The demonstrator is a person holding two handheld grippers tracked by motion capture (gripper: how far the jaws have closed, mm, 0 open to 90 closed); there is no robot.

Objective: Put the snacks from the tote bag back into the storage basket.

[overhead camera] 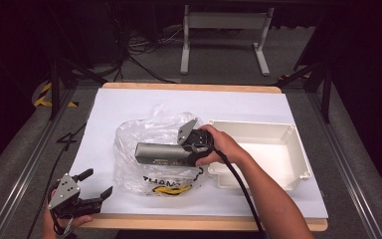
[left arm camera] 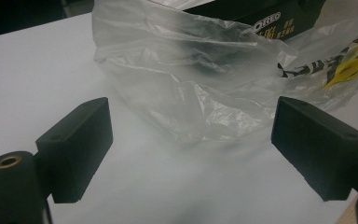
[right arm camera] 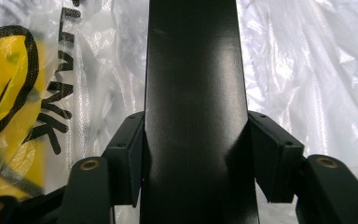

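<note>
A long dark box point(overhead camera: 160, 153) with Oreo lettering point(left arm camera: 266, 21) lies level over a crumpled clear plastic bag point(overhead camera: 137, 134) with black and yellow print, at the middle of the white-covered table. My right gripper point(overhead camera: 193, 148) is shut on the box's right end; both jaws press its sides point(right arm camera: 193, 93). I cannot tell if the box is inside the bag's mouth. My left gripper point(overhead camera: 98, 182) hovers at the table's front left corner, open and holding nothing. Its jaws frame the bag point(left arm camera: 191, 79) from a short way off, around the left gripper's midpoint point(left arm camera: 200, 140).
A white rectangular tray point(overhead camera: 298, 149) stands to the right of the bag, close to the right hand. White paper point(overhead camera: 258, 104) covers the wooden tabletop. Beyond the table's far edge are a white table frame point(overhead camera: 224, 30) and cables on the floor.
</note>
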